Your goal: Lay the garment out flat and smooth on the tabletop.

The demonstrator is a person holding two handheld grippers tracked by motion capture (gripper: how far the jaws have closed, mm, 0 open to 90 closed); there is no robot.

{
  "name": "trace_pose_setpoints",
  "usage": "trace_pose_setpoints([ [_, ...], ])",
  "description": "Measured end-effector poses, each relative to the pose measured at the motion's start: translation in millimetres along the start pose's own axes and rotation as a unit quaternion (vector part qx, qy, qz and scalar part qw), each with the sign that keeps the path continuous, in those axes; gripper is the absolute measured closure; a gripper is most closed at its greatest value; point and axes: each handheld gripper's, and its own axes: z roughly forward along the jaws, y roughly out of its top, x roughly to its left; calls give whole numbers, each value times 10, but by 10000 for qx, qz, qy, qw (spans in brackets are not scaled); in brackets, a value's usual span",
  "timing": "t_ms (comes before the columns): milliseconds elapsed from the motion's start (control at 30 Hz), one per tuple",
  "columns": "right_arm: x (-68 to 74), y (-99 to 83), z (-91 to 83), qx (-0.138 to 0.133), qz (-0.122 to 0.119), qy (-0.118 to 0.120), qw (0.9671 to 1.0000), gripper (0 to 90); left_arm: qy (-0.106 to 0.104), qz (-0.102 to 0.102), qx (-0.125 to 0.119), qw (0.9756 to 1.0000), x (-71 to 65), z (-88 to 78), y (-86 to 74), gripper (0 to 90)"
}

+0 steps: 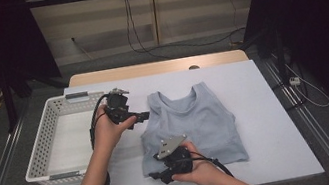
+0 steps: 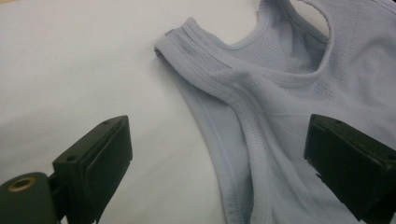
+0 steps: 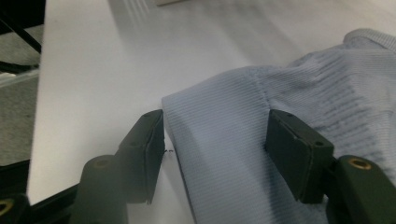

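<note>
Nearest the table's front edge, reaching in with the right gripper [image 1: 158,175], jaws standing partly apart and straddling the lower left corner of the pale blue tank top [image 1: 191,126]; in the right gripper view, sitting with the ribbed hem corner [image 3: 219,140] between the two pads, one pad at the very edge of the cloth and the other over it, neither yet pressing, so nothing held. Lying flat on the white table cover [image 1: 268,120], neck opening away from the person, hem toward them, apparently smoothed out and not yet folded. Farther up, hovering with the left gripper [image 1: 142,117] at the garment's left armhole side, jaws spread wide; in the left gripper view, framing the shoulder strap [image 2: 205,70] and armhole seam well ahead of the pads, empty, possibly a little above the fabric, though the height being hard to judge from these angles. Beyond and to the left, standing just beside the top, a white slotted basket [image 1: 42,158] with nothing visible inside. Judging from this: laying-out seemingly done, both grips on the left edge only being set up, right one closer to closing than the left. Remaining, by the look of it: pinching hem corner and strap, lifting that side over for a fold, finishing the folding, and probably moving the bundle into the basket.
</note>
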Motion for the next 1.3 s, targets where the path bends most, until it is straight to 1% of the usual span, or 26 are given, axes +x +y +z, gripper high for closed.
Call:
trace_pose_setpoints([
  [67, 16, 3, 13, 21, -85, -78, 9999, 386, 0, 0, 1, 10000, 9, -3, 5, 80],
  [133, 48, 5, 24, 66, -233, -182, 9995, 387, -12, -14, -32, 10000, 18, -2, 9, 80],
  [233, 48, 10, 30, 82, -181, -252, 9995, 424, -12, 23, -31, 10000, 31, -4, 18, 81],
  [267, 48, 15, 30, 100, -153, -263, 9995, 459, -11, -2, -54, 10000, 33, -5, 25, 82],
  [333, 32, 13, 33, 54, -57, -343, 9994, 539, -15, 22, -57, 10000, 40, -9, 35, 83],
  [367, 17, 15, 31, 56, -75, -377, 9992, 588, 4, 18, -81, 10000, 40, -8, 40, 84],
  [400, 10, 15, 30, 46, 7, -402, 9992, 621, -11, 21, -80, 10000, 41, -8, 44, 84],
  [433, 2, 15, 30, 54, -8, -420, 9991, 654, -36, 3, -74, 10000, 40, -7, 48, 84],
  [467, -12, 18, 27, 52, 47, -440, 9990, 704, -35, 19, -69, 10000, 41, -7, 50, 85],
  [500, -26, 13, 28, 29, 78, -451, 9989, 724, -29, 27, -73, 10000, 40, -7, 53, 84],
  [533, -31, 12, 25, 4, 160, -439, 9989, 739, -24, 23, -93, 10000, 43, -9, 57, 84],
  [600, -45, 11, 26, 24, 90, -533, 9985, 800, -1, 46, -74, 10000, 48, -9, 63, 85],
  [633, -53, 15, 22, 22, 162, -508, 9986, 816, 13, 82, -61, 9999, 52, -10, 68, 86],
  [700, -81, 13, 14, -37, 330, -398, 9987, 828, 40, 60, -89, 9999, 49, -4, 73, 87],
  [733, -99, 10, 2, -52, 341, -343, 9988, 832, 40, 60, -97, 9999, 50, 0, 75, 89],
  [800, -122, 15, -24, -73, 477, -153, 9987, 835, 49, 80, -97, 9999, 56, 4, 74, 89],
  [833, -132, 19, -38, -91, 527, -94, 9985, 835, 45, 77, -91, 9999, 60, 12, 72, 89],
  [1000, -158, 24, -114, -253, 627, 9, 9977, 836, 75, 62, -54, 9999, 76, 65, 75, 93],
  [1033, -160, 23, -130, -273, 646, 14, 9975, 836, 88, 85, -38, 9999, 74, 78, 80, 93],
  [1133, -151, 21, -175, -347, 627, 29, 9974, 836, 103, 95, -66, 9999, 62, 133, 99, 93],
  [1200, -144, 21, -219, -402, 663, 54, 9970, 836, 124, 105, -77, 9998, 55, 181, 117, 92],
  [1267, -140, 19, -256, -440, 661, 54, 9968, 836, 47, 100, -29, 9999, 48, 241, 139, 93],
  [1300, -134, 16, -270, -457, 671, 53, 9967, 835, 31, 158, 0, 9999, 43, 268, 152, 104],
])
